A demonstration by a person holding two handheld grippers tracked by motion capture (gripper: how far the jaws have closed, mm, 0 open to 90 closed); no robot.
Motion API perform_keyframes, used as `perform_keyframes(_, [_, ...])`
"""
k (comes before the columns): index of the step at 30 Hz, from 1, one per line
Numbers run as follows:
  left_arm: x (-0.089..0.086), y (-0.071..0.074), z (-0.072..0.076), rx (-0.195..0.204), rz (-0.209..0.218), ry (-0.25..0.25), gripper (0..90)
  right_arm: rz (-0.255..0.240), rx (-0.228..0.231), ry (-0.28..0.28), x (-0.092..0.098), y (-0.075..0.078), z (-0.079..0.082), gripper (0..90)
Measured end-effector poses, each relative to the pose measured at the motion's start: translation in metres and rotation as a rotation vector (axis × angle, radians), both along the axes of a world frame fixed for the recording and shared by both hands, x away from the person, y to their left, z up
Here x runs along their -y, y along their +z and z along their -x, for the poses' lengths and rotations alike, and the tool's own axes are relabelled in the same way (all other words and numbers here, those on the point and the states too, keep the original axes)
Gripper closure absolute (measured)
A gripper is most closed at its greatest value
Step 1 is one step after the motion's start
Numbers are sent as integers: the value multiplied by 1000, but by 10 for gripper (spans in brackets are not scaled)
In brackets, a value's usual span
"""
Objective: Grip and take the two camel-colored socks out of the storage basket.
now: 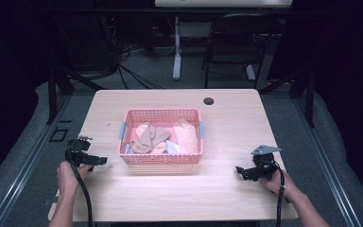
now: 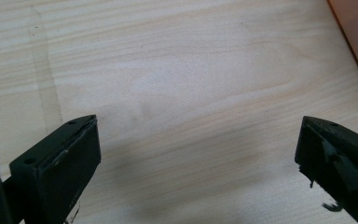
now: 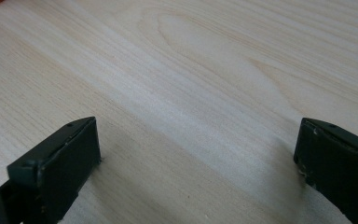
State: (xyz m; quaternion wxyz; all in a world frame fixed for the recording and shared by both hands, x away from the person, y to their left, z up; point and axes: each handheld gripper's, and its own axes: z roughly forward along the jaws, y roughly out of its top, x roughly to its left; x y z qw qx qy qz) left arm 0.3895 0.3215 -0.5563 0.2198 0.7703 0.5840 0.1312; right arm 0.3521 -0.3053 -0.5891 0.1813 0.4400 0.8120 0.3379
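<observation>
One pink basket (image 1: 160,158) of socks (image 1: 151,137) on the tabletop (image 1: 227,123); two tongs, left (image 1: 99,161) and right (image 1: 239,171), both wide open, empty; grain visible close-up.

You have nothing to read here: no text, label, brand, number or sign shows on any surface in the high view or either gripper view.

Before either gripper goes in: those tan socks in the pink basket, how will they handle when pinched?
Probably floppy: the tan socks lie crumpled and draped over each other. Likely light, so one may drag its neighbour along. The pink basket looks like thin perforated plastic and may slide on the table.
</observation>
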Motion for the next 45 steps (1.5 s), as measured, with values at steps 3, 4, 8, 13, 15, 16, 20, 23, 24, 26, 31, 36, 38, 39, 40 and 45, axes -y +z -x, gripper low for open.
perform_keyframes(3, [-2, 3, 0, 1, 17, 2, 1, 4, 2, 9, 1, 0, 0, 0])
perform_keyframes(4, [-2, 5, -1, 0, 19, -4, 1, 4, 3, 10, 1, 0, 0, 0])
perform_keyframes(8, [-3, 13, -3, 0, 26, -22, 1, 4, 2, 11, 1, 0, 0, 0])
perform_keyframes(13, [-4, 25, -5, 13, 56, -27, 0, 1, 2, 12, 1, 0, 0, 0])
perform_keyframes(15, [-4, 27, -5, 13, 52, -35, 0, 1, 2, 12, 1, 0, 0, 0])
perform_keyframes(16, [-3, 27, -5, 12, 51, -38, 0, 0, 2, 13, 1, 0, 0, 0])
perform_keyframes(20, [-4, 31, -6, 7, 53, -38, 0, 1, 1, 13, 1, 0, 0, 0])
perform_keyframes(23, [-5, 35, -6, 6, 58, -32, 0, 4, 2, 12, 1, 0, 0, 0])
perform_keyframes(24, [-5, 36, -5, 5, 59, -33, 0, 4, 1, 13, 1, 0, 0, 0])
perform_keyframes(26, [-5, 40, -5, 2, 70, -35, 0, -3, 5, 10, 1, 0, 0, 0])
perform_keyframes(31, [-3, 54, -5, 7, 78, -44, 0, -3, 4, 11, 1, 0, 0, 0])
perform_keyframes(36, [0, 77, -10, 7, 68, -53, 0, -3, 4, 11, 1, 0, 0, 0])
perform_keyframes(38, [2, 86, -12, 11, 66, -61, 0, -3, 5, 11, 1, 0, 0, 0])
perform_keyframes(39, [2, 86, -12, 11, 66, -61, 0, -3, 5, 11, 1, 0, 0, 0])
perform_keyframes(40, [2, 91, -12, 15, 68, -68, 0, -3, 4, 11, 1, 0, 0, 0])
perform_keyframes(45, [7, 113, -16, 38, 73, -89, 0, -3, 4, 10, 1, 0, 1, 0])
